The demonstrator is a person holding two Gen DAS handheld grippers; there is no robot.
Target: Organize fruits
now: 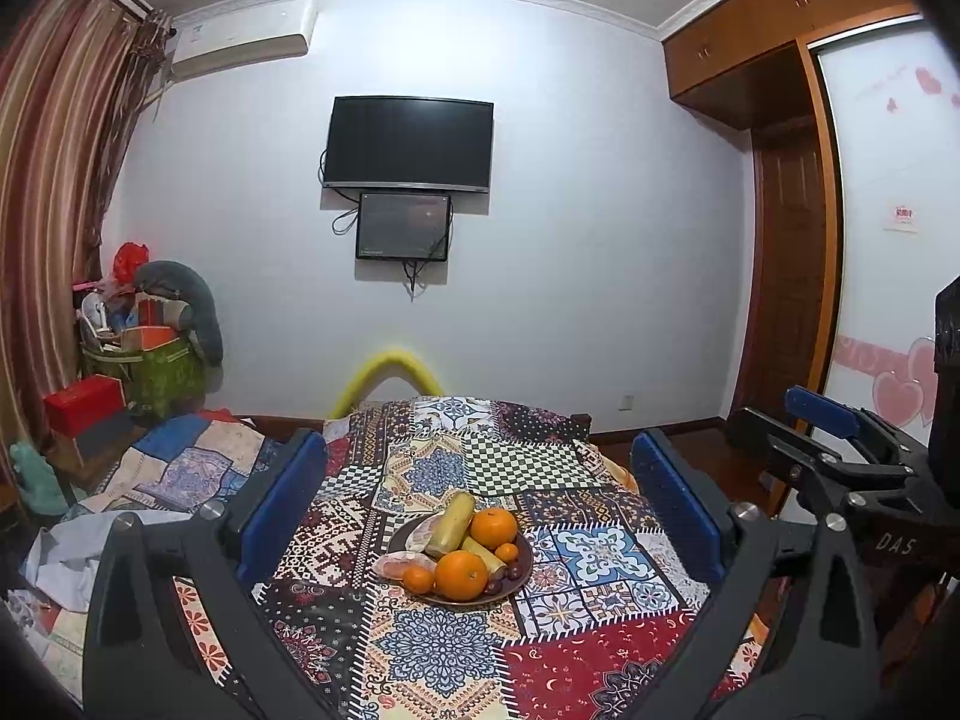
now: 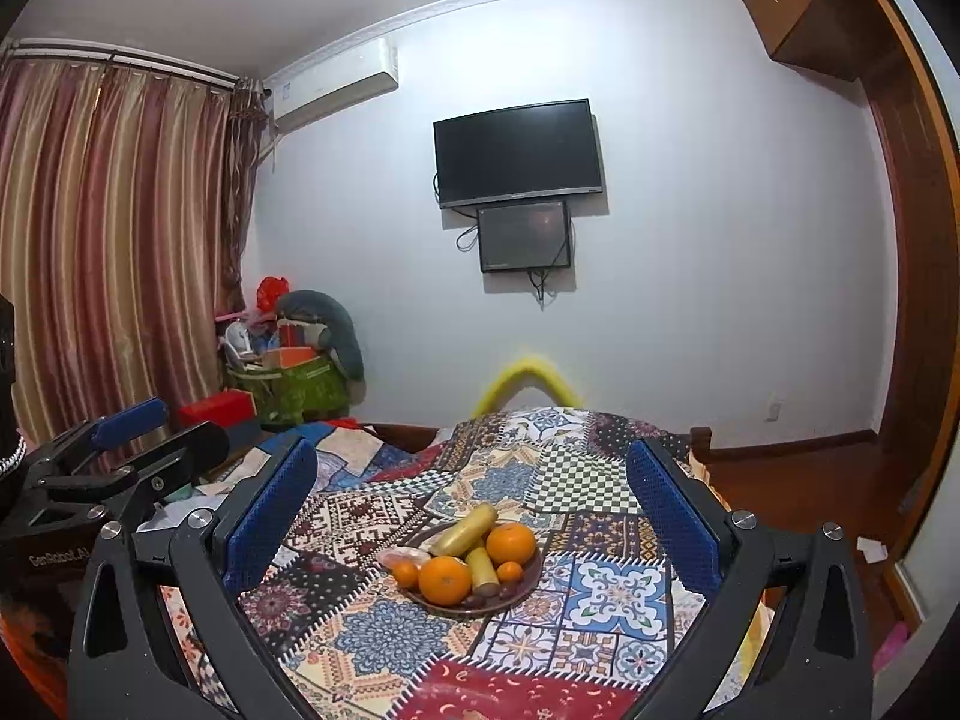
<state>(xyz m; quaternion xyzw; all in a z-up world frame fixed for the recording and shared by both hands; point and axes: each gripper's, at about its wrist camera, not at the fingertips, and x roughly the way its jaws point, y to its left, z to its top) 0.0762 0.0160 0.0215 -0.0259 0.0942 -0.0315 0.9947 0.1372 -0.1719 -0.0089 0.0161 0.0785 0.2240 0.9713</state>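
Fruit sits piled on a brown plate (image 1: 523, 564) in the middle of a patchwork cloth (image 1: 444, 654) that covers the surface. On the plate lie two big oranges (image 1: 461, 575), small ones and yellow pieces. Beyond the plate, a dark television (image 1: 409, 143) hangs on the pale wall, a smaller screen (image 1: 403, 227) just under it. Striped curtains (image 2: 114, 252) hang far left of the plate. The left gripper (image 1: 474, 498) and right gripper (image 2: 474, 510) both stand with jaws wide apart, holding nothing, short of the plate.
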